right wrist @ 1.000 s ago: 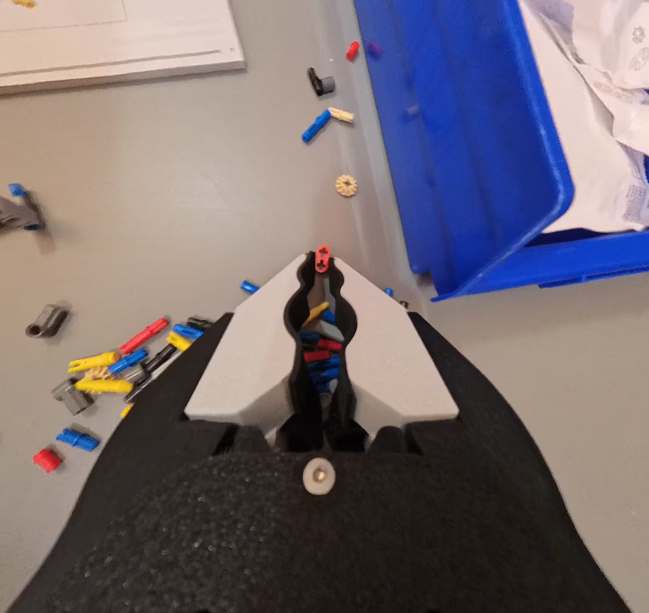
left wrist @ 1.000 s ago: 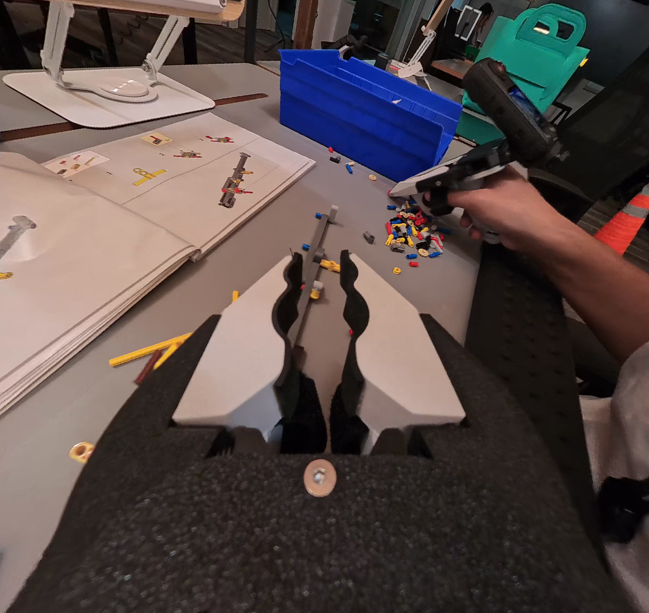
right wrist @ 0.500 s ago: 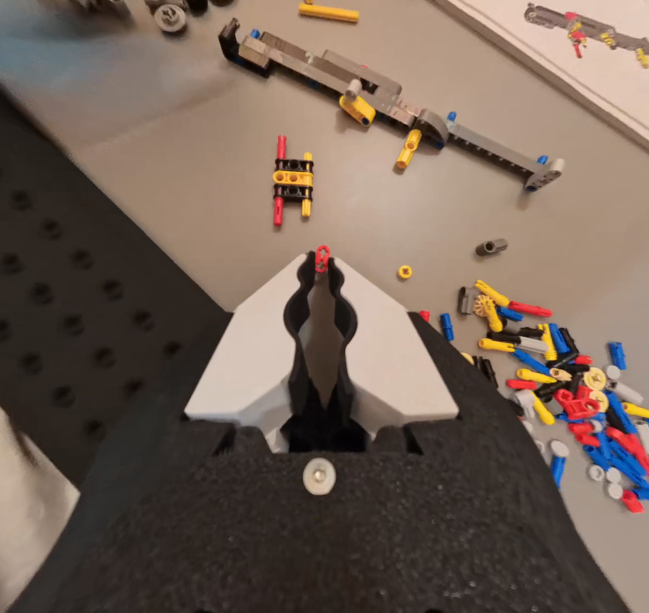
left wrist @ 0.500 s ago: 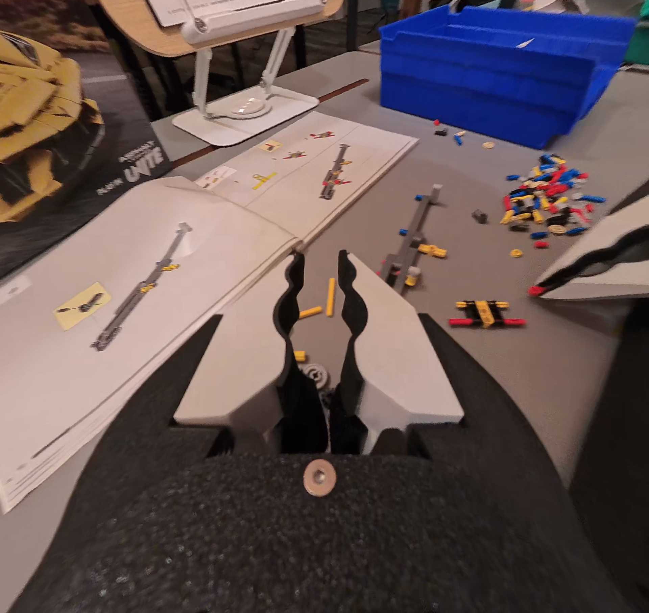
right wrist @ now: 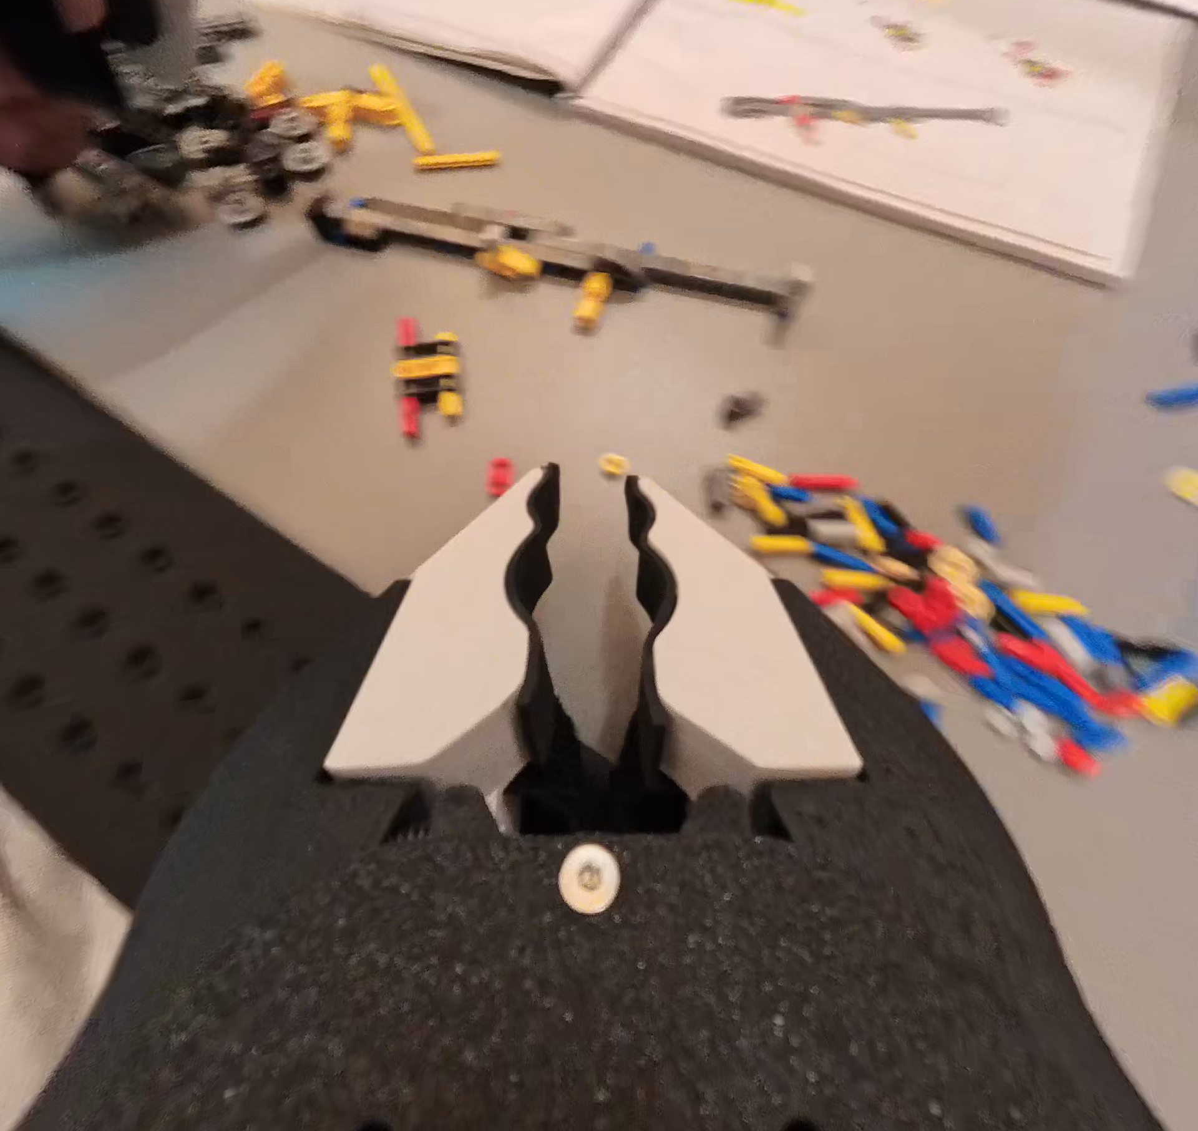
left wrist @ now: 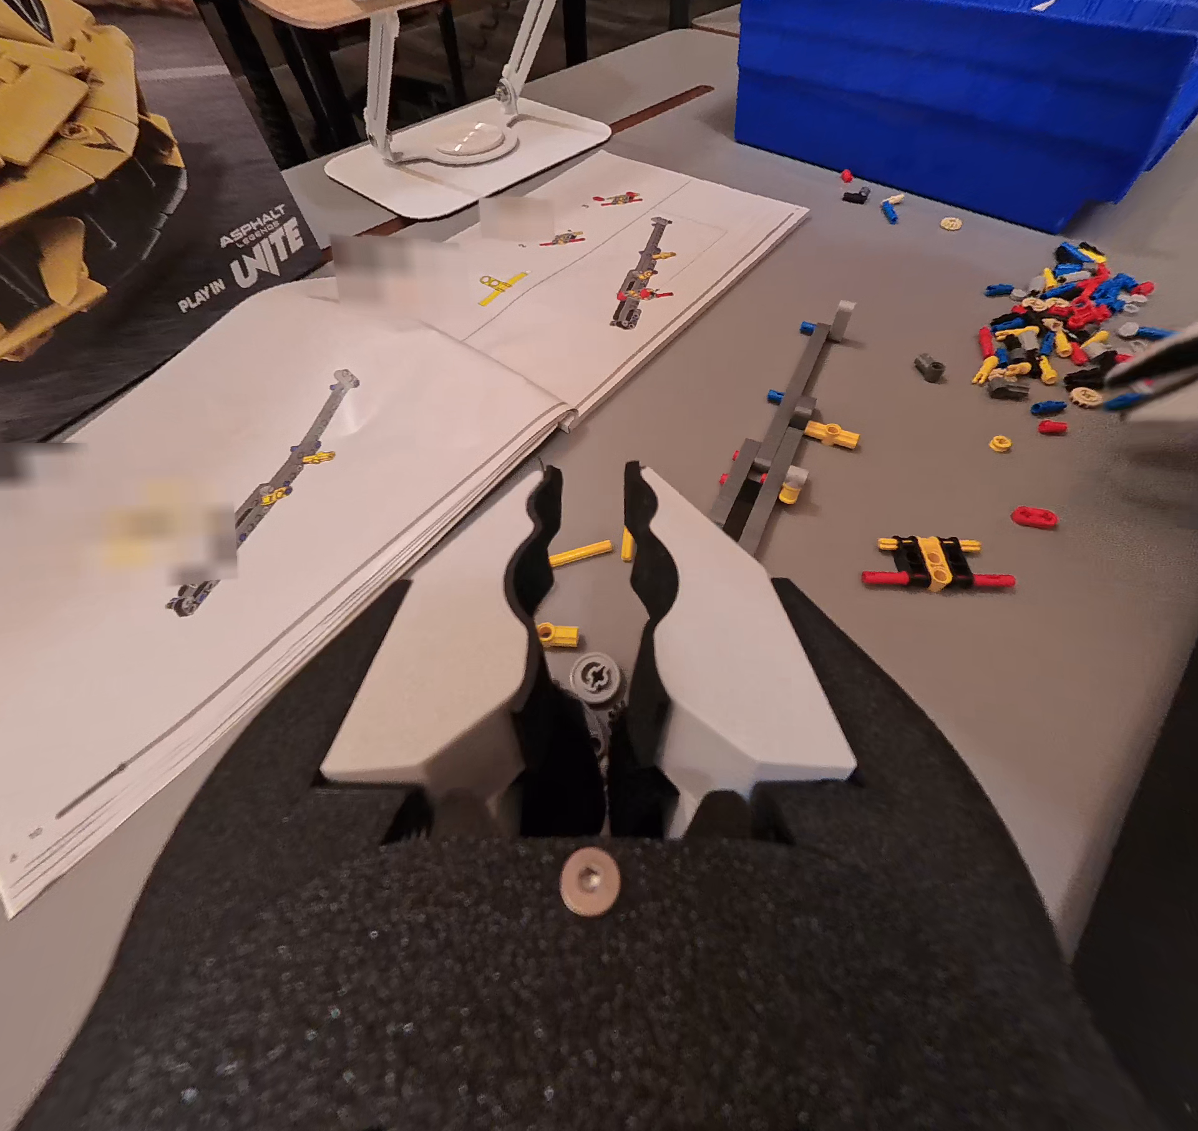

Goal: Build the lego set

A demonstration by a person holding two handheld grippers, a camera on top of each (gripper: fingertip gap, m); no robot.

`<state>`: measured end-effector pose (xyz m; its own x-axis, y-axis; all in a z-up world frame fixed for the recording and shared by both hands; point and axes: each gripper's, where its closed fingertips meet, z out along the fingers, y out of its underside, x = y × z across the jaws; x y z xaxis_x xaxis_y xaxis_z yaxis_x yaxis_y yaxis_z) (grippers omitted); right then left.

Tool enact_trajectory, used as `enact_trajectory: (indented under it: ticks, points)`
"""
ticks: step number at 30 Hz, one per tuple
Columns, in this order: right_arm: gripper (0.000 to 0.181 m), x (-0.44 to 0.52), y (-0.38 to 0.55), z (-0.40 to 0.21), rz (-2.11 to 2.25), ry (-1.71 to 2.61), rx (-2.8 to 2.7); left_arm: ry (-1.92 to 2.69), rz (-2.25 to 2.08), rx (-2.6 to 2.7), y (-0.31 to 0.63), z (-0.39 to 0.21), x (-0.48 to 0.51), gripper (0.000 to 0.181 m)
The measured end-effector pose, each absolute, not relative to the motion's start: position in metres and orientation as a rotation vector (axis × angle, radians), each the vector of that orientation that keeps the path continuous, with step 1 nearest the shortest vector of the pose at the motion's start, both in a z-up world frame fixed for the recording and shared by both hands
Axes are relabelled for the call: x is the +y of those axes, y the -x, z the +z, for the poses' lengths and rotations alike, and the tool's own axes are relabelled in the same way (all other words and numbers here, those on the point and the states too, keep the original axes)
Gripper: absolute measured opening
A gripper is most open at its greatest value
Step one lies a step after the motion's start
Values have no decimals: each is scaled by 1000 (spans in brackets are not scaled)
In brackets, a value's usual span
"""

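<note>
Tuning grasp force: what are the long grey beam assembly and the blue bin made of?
Long grey beam assembly: looks like hard moulded plastic, matte, with crisp edges and yellow and blue pegs plugged in. Stacked blue bin: probably rigid plastic, slightly glossy, with uniform colour and moulded ridges.

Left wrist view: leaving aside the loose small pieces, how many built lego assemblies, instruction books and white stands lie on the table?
Built assemblies: 2 (long grey beam, small black-yellow-red cluster)
Instruction book: 1
White stand: 1
Total: 4
</note>
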<state>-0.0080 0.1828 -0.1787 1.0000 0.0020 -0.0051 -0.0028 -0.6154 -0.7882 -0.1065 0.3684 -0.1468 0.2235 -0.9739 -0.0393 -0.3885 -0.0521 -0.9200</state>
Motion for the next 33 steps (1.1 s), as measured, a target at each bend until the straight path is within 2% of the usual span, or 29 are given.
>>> enact_trajectory:
  ticks: [3,7,21,25,29,31,33]
  points:
    - [19,155,-51,-178,-153,2207,240,1607,-837,1319,104,-149,366,18]
    - [19,139,-85,-179,-178,2183,400,1593,-825,1356,99,-152,361,18]
    - [15,143,-104,-199,-274,2332,397,1596,-843,1387,93,-157,357,17]
    - [4,145,-104,-202,-246,2345,396,1594,-858,1390,92,-156,354,18]
    - [1,145,-107,-199,-221,2320,417,1587,-859,1393,91,-155,353,18]
    - [4,147,-104,-196,-181,2304,407,1588,-857,1396,92,-155,353,18]
    - [17,147,-102,-200,-160,2328,411,1588,-856,1395,92,-155,353,18]
